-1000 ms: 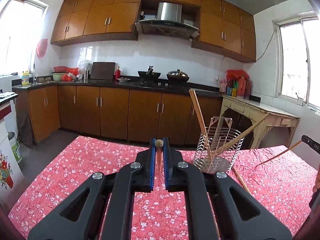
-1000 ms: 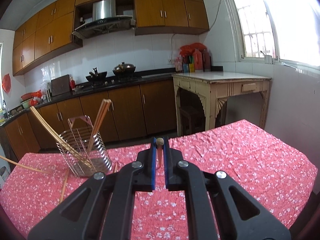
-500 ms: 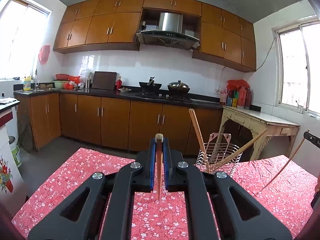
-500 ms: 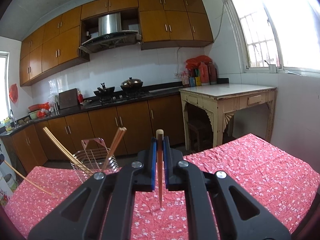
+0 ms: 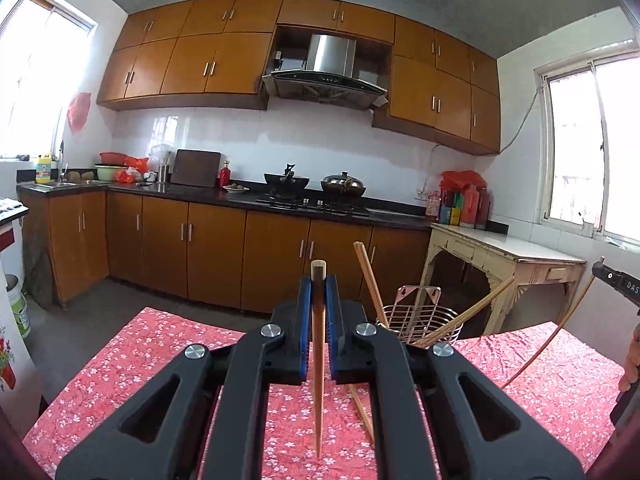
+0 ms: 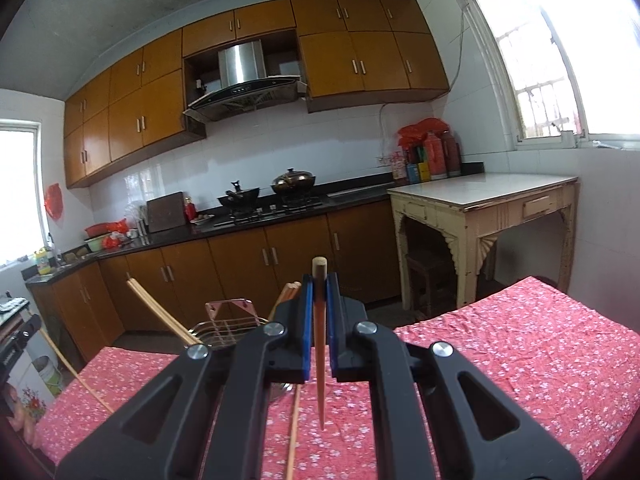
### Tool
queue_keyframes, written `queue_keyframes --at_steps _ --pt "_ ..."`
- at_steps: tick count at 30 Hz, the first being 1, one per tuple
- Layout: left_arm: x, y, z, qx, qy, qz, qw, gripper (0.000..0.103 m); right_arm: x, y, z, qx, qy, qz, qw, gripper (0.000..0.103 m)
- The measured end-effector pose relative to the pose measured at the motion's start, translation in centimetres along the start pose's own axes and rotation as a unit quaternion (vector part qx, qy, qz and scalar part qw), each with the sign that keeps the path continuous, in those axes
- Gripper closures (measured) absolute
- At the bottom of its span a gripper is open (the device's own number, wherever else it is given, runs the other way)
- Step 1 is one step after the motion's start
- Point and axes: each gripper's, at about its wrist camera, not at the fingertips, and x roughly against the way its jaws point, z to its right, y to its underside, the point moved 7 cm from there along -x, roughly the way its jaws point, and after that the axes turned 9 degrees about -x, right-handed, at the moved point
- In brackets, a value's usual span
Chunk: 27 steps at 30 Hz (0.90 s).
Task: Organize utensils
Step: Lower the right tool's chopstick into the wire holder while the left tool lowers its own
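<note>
While both tools clamp one chopstick each — left tool (image 5: 318,294), right tool (image 6: 319,294) — near its thick end above the desk (image 5: 160,344), sticks look light, stiff, slippery, likely to pivot.

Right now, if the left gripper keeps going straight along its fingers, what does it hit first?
Probably nothing nearby. The left gripper, shut on a chopstick, points past the table edge toward the lower cabinets; the wire utensil basket sits right of that line. Depth unclear.
</note>
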Motion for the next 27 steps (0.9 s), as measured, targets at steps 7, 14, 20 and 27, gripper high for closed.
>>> queue_keyframes --at_steps 7,14,20,27 --pt "-0.1 -2.8 1.1 0.015 0.023 0.017 0.9995 0.096 0.6 -1.8 -2.3 -0.021 -0.058 -0.006 0.998 0.095" --pt "-0.4 -8.4 3.1 0.04 0.062 0.052 0.996 0.096 1.3 -5.4 -6.8 -0.027 -0.118 0.02 0.992 0.095" --pt "-1.8 -12.5 5.1 0.032 0.052 0.092 0.9939 0.096 0.0 -8.3 -9.9 -0.013 -0.119 0.065 0.991 0.096" --pt "-5.1 -13.8 6.9 0.033 0.032 0.102 0.9937 0.096 -3.7 -8.8 -11.4 -0.003 -0.109 0.063 0.992 0.095"
